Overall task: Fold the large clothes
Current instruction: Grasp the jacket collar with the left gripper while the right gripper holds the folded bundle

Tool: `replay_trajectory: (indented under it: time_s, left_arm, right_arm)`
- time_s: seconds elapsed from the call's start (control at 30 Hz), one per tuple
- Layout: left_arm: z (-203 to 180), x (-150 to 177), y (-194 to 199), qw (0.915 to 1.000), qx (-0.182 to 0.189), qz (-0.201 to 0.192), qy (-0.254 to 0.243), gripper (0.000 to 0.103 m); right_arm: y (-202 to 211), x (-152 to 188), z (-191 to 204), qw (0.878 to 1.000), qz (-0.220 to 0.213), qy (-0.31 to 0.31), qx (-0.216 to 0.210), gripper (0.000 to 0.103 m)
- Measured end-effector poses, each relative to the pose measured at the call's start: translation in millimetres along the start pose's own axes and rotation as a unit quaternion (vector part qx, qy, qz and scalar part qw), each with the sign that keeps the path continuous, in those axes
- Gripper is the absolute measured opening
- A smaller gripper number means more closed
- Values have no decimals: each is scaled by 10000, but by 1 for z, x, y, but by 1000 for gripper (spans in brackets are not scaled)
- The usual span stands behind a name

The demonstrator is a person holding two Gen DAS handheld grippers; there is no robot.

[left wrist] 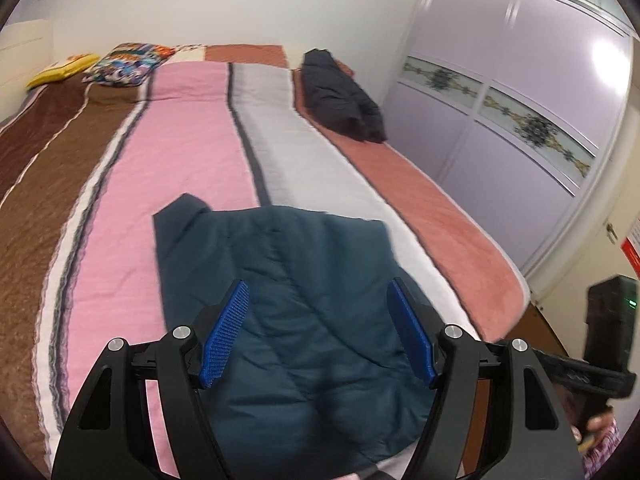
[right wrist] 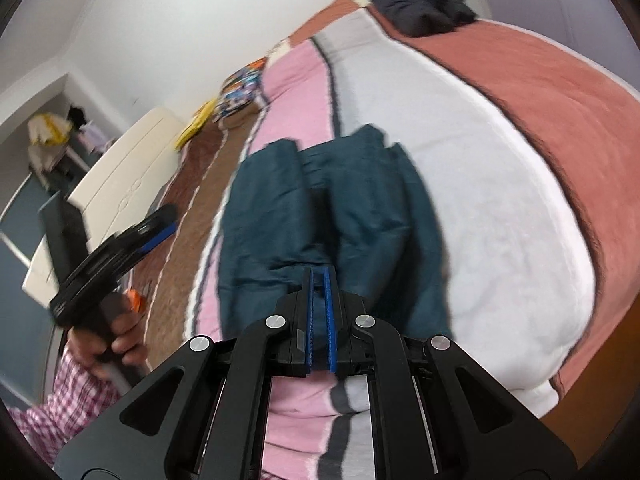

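A teal quilted jacket (left wrist: 288, 280) lies on the striped bed cover (left wrist: 192, 152), partly folded, with one sleeve end pointing up the bed. My left gripper (left wrist: 318, 284) hovers above the jacket's near part, its blue pads wide apart and nothing between them. My right gripper (right wrist: 319, 276) is shut on the near edge of the jacket (right wrist: 360, 208), with a fold of teal cloth pinched between the blue pads. The cloth hangs from the pads down to the bed. In the right wrist view the left gripper (right wrist: 164, 224) shows at the left, held by a hand (right wrist: 116, 336).
A dark folded garment (left wrist: 340, 92) sits at the far right of the bed on the salmon stripe. A colourful pillow (left wrist: 124, 64) and a yellow one (left wrist: 64, 72) lie at the head. Lilac wardrobe doors (left wrist: 520, 100) stand close on the right, and a white headboard (right wrist: 120, 176) on the left.
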State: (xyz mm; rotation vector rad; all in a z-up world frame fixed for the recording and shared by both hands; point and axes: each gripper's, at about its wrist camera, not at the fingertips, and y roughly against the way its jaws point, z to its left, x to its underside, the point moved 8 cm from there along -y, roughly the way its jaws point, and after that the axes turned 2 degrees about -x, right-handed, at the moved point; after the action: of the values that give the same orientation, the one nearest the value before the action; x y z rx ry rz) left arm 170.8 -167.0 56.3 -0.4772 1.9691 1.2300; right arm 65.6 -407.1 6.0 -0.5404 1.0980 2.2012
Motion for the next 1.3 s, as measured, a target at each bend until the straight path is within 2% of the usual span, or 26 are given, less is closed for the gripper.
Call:
replay_trajectory:
  time_s: [0.2,0.37,0.53,0.8,0.93,1.3]
  left_arm:
    - [26,-10,-13,9996,-248,35,130,69]
    - [30,-21,-39,9989,-336,234,215,69]
    - [20,-24,-80,9972,-411,608,157,69]
    - [5,-2,-140,9881,-735,1322,-282,72]
    - [-2,6,-155,9837,-909,1431,-599,75]
    - [1,13,-174,9821,-985,1476,-637,80]
  right_arm:
    - [-31,7,36,9979,397,385,-345,11]
    - [-56,17,49,9951,716,558,-380,11]
    - [-80,29,18,9942,1000,360,139,14]
    - [-112,51,-41,9872,1455,-589,286,3]
    - [-122,55,-54,9845,1553,-738,347,0]
    - [-136,55,-71,9807,1674,-991,177,0]
